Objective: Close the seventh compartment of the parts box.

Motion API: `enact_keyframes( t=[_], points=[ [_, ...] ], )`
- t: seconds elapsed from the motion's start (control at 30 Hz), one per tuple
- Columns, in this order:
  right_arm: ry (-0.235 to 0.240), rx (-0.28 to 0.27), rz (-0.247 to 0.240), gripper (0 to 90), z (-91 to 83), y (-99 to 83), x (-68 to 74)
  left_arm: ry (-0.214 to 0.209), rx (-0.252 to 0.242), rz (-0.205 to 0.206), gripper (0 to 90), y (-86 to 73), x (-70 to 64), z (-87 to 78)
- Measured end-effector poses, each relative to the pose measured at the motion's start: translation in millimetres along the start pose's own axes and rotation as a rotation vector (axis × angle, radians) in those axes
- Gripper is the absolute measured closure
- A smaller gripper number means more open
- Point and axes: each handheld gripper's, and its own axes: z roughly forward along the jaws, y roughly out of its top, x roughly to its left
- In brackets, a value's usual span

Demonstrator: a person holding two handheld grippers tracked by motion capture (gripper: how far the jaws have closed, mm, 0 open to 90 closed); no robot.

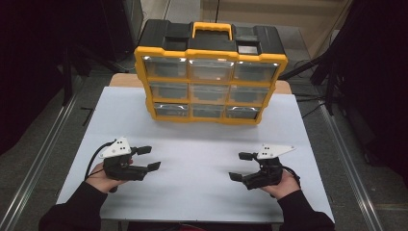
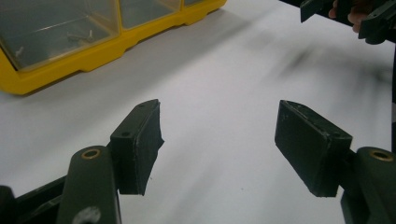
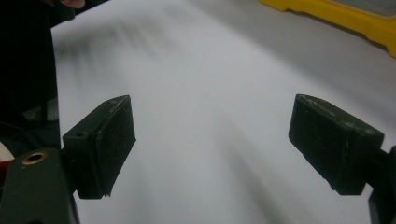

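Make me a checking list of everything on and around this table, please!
Surface: white table, bare between the hands.
Job's things: yellow and black drawer organizer stands upright at the far edge, nine clear drawers all shut; small hardware shows in one lower drawer.
Clutter: nothing seen.
Grippers: left gripper and right gripper held low near the table's near edge, jaws wide apart, both holding nothing and well apart from the organizer.
Cables: a black cable loops from the left gripper.
Surroundings: grey floor with metal rails, dark stands either side.
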Motion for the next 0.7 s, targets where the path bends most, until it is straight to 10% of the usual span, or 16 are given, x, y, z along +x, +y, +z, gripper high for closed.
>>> enact_keyframes(
  t=[0.7],
  points=[
    [-0.019,0.0,-0.018,15.6,-6.8,-4.1,-4.7,0.013,0.037,0.019,31.3,-16.8,-4.5,-13.1]
  ],
)
